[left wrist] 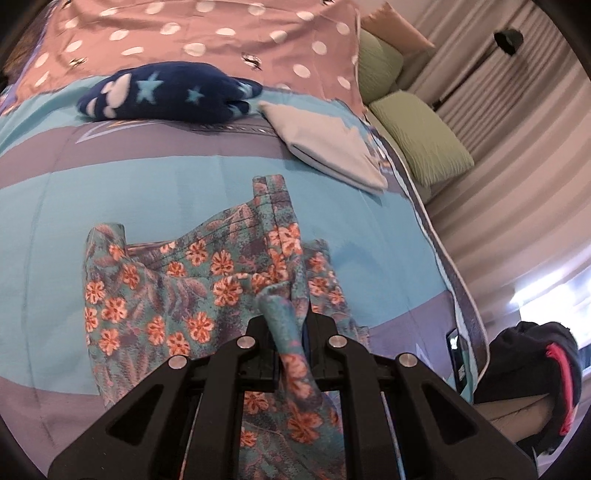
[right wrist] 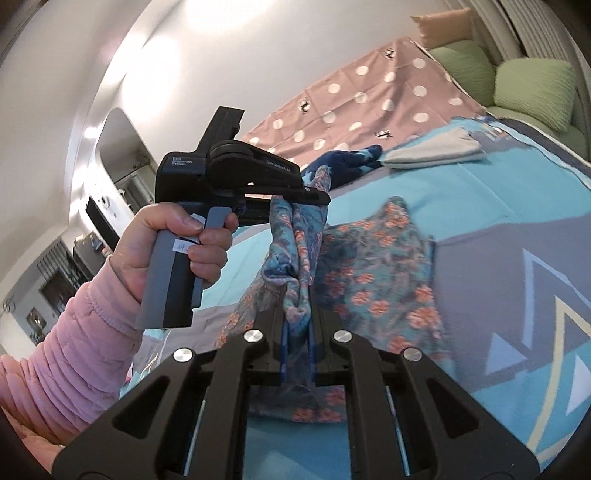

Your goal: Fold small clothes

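Observation:
A small teal garment with orange flowers (left wrist: 192, 280) lies partly on the blue bedspread (left wrist: 48, 229) and is lifted at its near edge. My left gripper (left wrist: 286, 325) is shut on a bunched edge of it. My right gripper (right wrist: 297, 317) is shut on another bunch of the same garment (right wrist: 376, 266). In the right wrist view the left gripper (right wrist: 314, 195), held by a hand in a pink sleeve, pinches the cloth just above and beyond my right fingertips. The rest of the garment hangs down to the bed.
A folded dark blue star-print piece (left wrist: 166, 92) and a folded pale grey piece (left wrist: 328, 144) lie at the far side of the bed. A pink dotted sheet (left wrist: 207, 33) and green pillows (left wrist: 421, 136) are beyond. A black-red item (left wrist: 532, 373) sits at right.

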A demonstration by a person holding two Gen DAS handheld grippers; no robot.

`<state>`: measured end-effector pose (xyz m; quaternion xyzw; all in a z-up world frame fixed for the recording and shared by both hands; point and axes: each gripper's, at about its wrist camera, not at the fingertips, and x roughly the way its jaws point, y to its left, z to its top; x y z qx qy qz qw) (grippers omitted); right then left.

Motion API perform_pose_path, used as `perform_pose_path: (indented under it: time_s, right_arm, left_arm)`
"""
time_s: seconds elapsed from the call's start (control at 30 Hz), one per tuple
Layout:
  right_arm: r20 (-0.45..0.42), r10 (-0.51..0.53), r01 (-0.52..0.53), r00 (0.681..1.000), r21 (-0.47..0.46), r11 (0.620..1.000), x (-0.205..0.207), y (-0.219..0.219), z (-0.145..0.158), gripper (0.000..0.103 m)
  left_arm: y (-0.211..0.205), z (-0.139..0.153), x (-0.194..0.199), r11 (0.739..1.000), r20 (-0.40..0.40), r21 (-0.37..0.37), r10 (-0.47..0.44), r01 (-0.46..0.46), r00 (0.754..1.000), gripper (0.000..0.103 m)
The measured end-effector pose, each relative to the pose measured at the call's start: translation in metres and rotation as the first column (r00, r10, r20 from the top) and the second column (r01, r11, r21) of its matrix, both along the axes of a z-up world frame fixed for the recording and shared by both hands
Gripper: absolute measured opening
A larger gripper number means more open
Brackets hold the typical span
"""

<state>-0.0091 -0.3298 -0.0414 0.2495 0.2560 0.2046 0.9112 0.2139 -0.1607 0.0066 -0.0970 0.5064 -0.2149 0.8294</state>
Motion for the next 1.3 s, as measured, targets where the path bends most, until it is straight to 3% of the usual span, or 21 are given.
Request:
perform_pose_path:
  time_s: [0.17,0.5,0.6,0.63,0.67,0.73,0.87,1.07,1.2,1.3]
  right_arm:
    - [-0.039,-0.016,0.019,0.999,0.055,0.998,-0.003,-0.017,-0.011,0.008]
    - [-0.114,-0.096,0.102,0.989,0.045,0.994,-0.008,-0.041,-0.032,0.008]
    - [-0.157,-0.123,0.125,0.98,0.001,0.992,-0.007,-0.04,-0.042,0.019]
    - [-0.173,-0.147,0.146,0.974,-0.017,0.989,-0.008,-0.042,-0.047,0.023]
    - [-0.185,-0.161,0.159,0.97,-0.026,0.987,-0.009,-0.044,-0.05,0.023]
    - [-0.212,-0.173,0.173,0.962,-0.016,0.985,-0.013,-0.052,-0.058,0.025]
    - [-0.22,-0.179,0.183,0.959,-0.001,0.983,-0.021,-0.063,-0.06,0.027]
    - [-0.164,-0.154,0.151,0.974,-0.035,0.988,-0.021,-0.058,-0.043,0.028]
    - [-0.106,-0.04,0.043,0.994,0.023,0.999,-0.022,-0.048,-0.028,0.034]
    - [-0.103,0.097,-0.082,0.99,0.144,0.986,-0.015,-0.044,-0.031,0.042]
  left_arm:
    - [-0.029,-0.009,0.004,0.999,-0.022,0.027,-0.035,0.036,0.999,0.008]
    - [-0.079,-0.029,0.006,0.988,-0.035,0.105,-0.112,0.115,0.993,0.008]
    - [-0.086,-0.035,0.01,0.987,-0.028,0.119,-0.109,0.112,0.994,0.017]
    - [-0.088,-0.035,0.011,0.988,-0.015,0.117,-0.101,0.102,0.995,0.025]
    - [-0.087,-0.032,0.012,0.99,0.003,0.108,-0.092,0.091,0.996,0.037]
    - [-0.082,-0.021,0.009,0.994,0.05,0.078,-0.076,0.072,0.996,0.048]
    - [-0.071,0.008,-0.01,0.992,0.167,0.094,-0.101,0.086,0.981,0.055]
    - [-0.037,0.018,-0.062,0.963,0.288,0.251,-0.17,0.097,0.943,0.069]
    - [0.003,0.001,-0.107,0.941,0.302,0.329,-0.178,0.073,0.936,0.069]
    - [0.03,-0.013,-0.133,0.942,0.299,0.334,-0.137,0.031,0.944,0.07]
